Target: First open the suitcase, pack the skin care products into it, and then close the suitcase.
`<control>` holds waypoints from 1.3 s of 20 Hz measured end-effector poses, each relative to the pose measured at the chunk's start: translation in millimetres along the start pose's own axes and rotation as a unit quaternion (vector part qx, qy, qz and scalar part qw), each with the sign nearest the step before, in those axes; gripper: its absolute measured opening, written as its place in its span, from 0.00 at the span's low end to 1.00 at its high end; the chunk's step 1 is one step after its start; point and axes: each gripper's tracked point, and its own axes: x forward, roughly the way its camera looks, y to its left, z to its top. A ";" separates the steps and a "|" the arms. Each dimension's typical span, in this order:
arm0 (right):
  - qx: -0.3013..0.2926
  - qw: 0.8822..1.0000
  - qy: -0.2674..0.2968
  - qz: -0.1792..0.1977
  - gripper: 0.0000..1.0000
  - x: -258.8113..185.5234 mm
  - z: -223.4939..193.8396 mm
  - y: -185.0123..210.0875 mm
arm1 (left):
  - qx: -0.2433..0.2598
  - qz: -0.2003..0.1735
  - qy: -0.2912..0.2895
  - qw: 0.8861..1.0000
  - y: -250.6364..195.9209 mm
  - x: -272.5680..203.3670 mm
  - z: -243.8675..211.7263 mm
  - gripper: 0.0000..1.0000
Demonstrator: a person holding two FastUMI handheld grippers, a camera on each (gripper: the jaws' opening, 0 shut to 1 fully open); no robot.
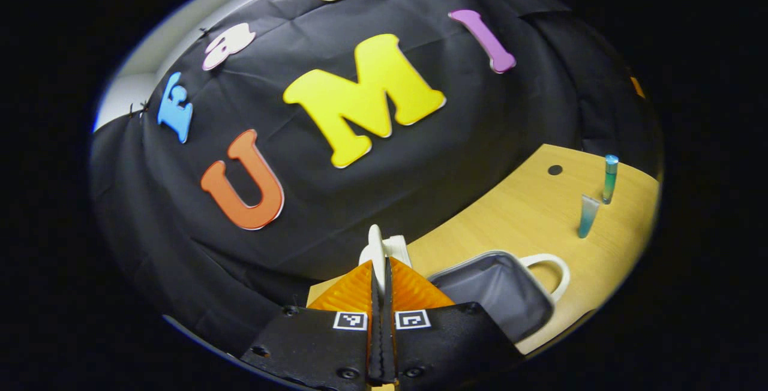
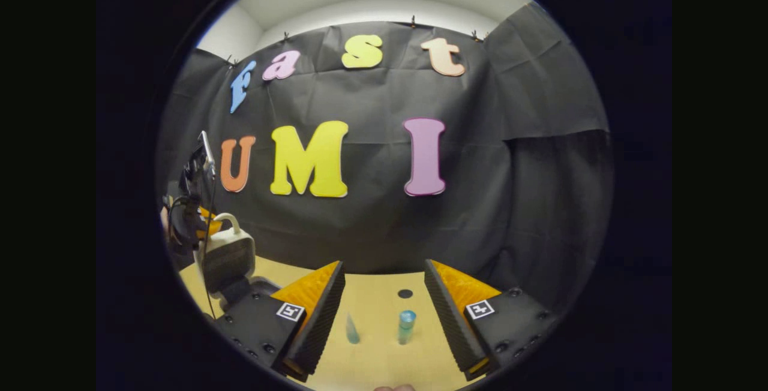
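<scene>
Open suitcase [image 1: 498, 289] on the table [image 1: 528, 211], lid [image 1: 378, 253] raised at its far side, near the wall. Base handle [image 1: 549, 271] at the side toward two tubes [image 1: 588, 216], which stand upright on the table, well apart from the case, one [image 1: 609, 178] behind the other. In the right gripper view, same tubes [image 2: 352, 329] side by side ahead, between the fingers [image 2: 318, 313]; suitcase [image 2: 228, 256] far left; small round hole [image 2: 405, 293] in the table behind the tubes.
</scene>
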 end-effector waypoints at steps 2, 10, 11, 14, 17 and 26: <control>-0.008 1.000 -0.001 0.005 0.79 -0.5 3.1 19.3 | -0.029 0.013 0.004 0.999 41.9 6.3 -25.6 0.03; -0.051 0.998 0.020 0.024 0.79 -2.1 -1.7 85.2 | -0.166 0.038 0.041 0.985 131.0 43.4 -164.8 0.03; -0.064 0.997 0.022 0.026 0.79 -2.2 -3.6 92.9 | -0.178 0.039 0.055 0.982 134.0 46.2 -187.5 0.03; -0.081 0.995 0.034 0.036 0.79 -3.5 -12.7 111.7 | -0.212 0.032 0.091 0.972 127.9 57.8 -249.1 0.03; -0.105 0.992 0.052 0.047 0.79 -4.9 -23.5 122.8 | -0.255 0.019 0.115 0.960 117.1 74.3 -290.0 0.03; -0.114 0.990 0.069 0.051 0.79 -0.9 -27.7 133.4 | -0.329 0.017 0.159 0.931 93.2 87.5 -344.7 0.13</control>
